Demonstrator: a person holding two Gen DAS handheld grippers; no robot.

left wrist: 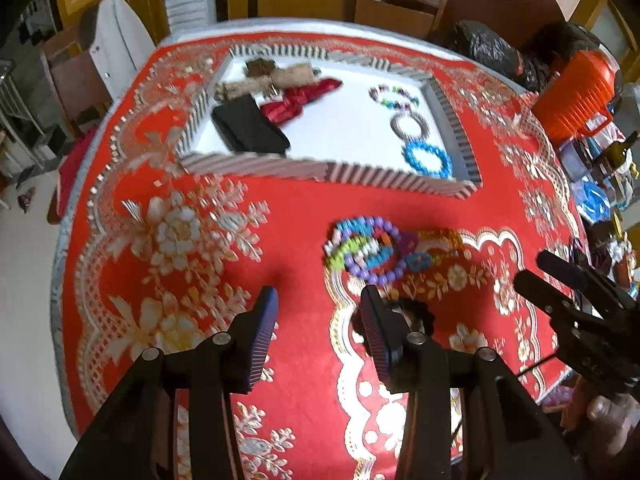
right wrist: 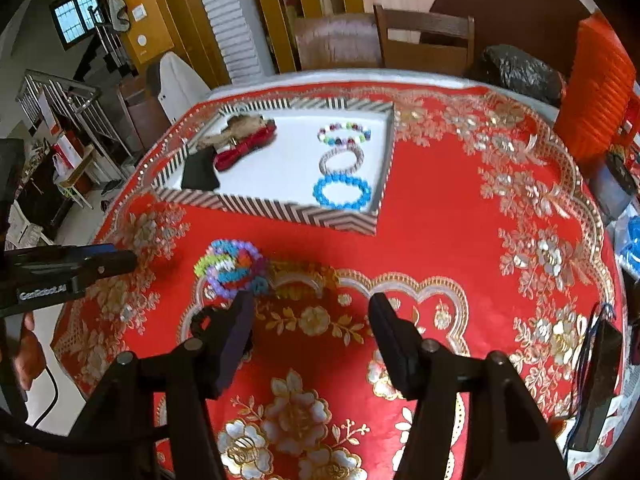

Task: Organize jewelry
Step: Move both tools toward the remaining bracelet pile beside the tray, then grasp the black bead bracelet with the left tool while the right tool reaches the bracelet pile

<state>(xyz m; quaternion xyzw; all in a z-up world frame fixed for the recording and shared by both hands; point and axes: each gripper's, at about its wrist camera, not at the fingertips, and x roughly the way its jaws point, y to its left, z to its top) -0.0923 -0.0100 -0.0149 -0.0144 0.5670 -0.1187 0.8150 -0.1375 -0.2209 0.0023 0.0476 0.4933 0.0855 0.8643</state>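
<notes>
A big round table (right wrist: 440, 240) wears a red cloth with gold and white flowers. Both grippers hang over it, tilted down.

Far ahead of both grippers sits a flat tray (left wrist: 256, 168) with a striped rim and a white floor. On the tray's right side lie 3 bracelets in a row: a blue one (right wrist: 342, 192) nearest the grippers, a grey one (right wrist: 341, 160) behind it, and one with beads of many colours (right wrist: 344, 133) farthest away. On the tray's left side lie a black pouch (left wrist: 250, 130), a red cloth bag (left wrist: 298, 100) and some brown bits of cloth (left wrist: 264, 76).

Between the tray and the grippers, on the red cloth, lies a pile of bright bracelets (left wrist: 368, 248), all tangled. It is just ahead of the left gripper (left wrist: 318, 300) and a bit to its right. A dark bracelet (left wrist: 416, 314) lies right beside that gripper's right finger, partly hidden.

The left gripper has its 2 fingers wide apart, with nothing between them. The right gripper (right wrist: 310, 304) is spread apart too, and holds nothing. The pile sits just ahead of its left finger.
</notes>
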